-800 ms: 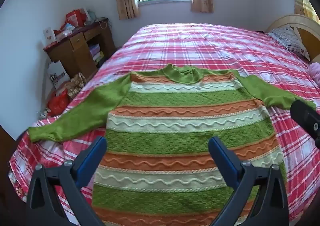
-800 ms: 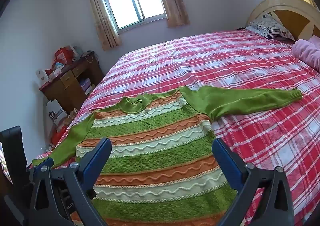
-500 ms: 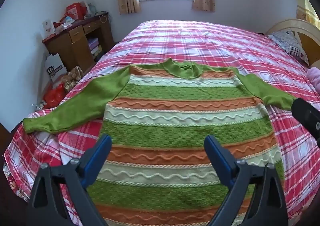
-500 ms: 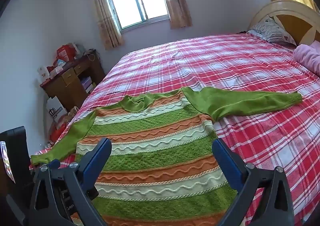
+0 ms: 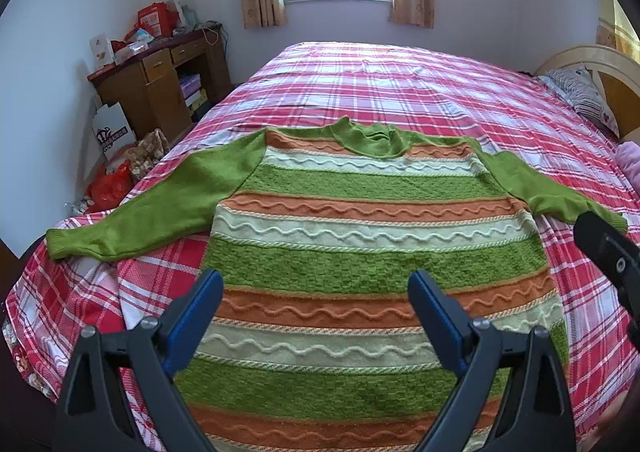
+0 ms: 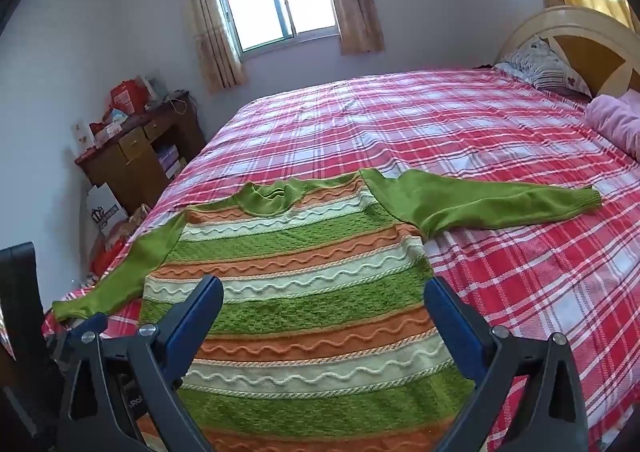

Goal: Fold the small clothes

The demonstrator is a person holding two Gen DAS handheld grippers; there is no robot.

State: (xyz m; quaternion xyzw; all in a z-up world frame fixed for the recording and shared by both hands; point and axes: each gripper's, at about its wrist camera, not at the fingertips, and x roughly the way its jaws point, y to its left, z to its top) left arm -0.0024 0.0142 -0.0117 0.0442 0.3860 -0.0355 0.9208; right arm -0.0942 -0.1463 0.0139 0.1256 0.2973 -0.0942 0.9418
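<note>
Item: striped sweater (image 5: 360,252), flat on the plaid bed (image 5: 400,91), neck toward the window, both sleeves spread sideways. Left gripper (image 5: 316,312) and right gripper (image 6: 324,316): fingers wide apart, empty, poised above the hem end. Step: pre-grasp. Next likely requires pinching a sleeve and folding it inward.

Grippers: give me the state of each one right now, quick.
Left gripper: open, holding nothing, above the sweater.
Right gripper: open, holding nothing, also above the sweater.
</note>
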